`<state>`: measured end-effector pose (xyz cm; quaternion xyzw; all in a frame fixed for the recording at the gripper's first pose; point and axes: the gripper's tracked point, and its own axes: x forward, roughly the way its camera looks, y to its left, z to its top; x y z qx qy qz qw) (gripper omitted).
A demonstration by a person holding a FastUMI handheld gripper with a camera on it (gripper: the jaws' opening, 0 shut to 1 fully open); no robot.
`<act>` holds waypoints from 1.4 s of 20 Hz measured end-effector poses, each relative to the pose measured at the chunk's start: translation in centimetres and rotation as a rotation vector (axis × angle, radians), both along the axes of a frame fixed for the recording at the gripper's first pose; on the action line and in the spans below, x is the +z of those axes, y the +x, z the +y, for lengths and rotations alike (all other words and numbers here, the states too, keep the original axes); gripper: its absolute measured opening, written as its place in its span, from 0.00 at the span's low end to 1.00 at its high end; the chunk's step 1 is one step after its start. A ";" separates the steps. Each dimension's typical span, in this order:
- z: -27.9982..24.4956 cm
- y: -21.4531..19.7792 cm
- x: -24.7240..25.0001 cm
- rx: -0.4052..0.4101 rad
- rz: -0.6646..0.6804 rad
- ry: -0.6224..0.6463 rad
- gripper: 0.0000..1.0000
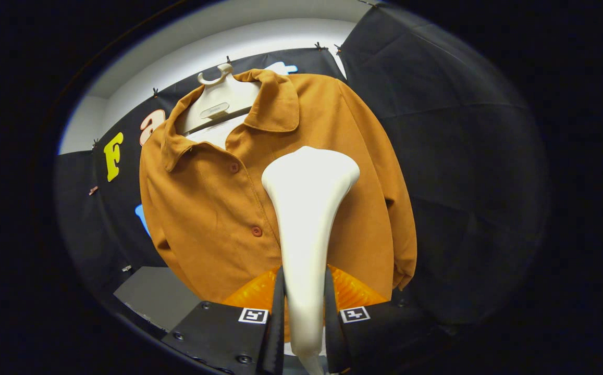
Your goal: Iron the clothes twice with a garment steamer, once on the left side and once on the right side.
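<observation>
gripper [304, 312]: clamped on steamer handle, both fingers pressed
steamer [306, 219]: long axis upright, head pointed at shirt [218, 208]

— What sort of place is this?

— A staged booth, not a home. Black cloth [452, 156] is clipped up as walls, with a plain white wall [186, 57] above it.

— Anything else?

— A brown shirt [280, 198] on a white hanger [218, 99] hangs against the cloth, like a test setup.
</observation>
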<state>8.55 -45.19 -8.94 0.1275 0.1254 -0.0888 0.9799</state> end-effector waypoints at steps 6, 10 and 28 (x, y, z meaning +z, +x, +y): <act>-0.8 -0.2 -5.6 0.006 0.115 0.033 0.36; -1.2 -1.0 -9.2 0.001 0.188 0.051 0.36; -1.6 -6.9 -17.7 -0.124 0.403 0.089 0.36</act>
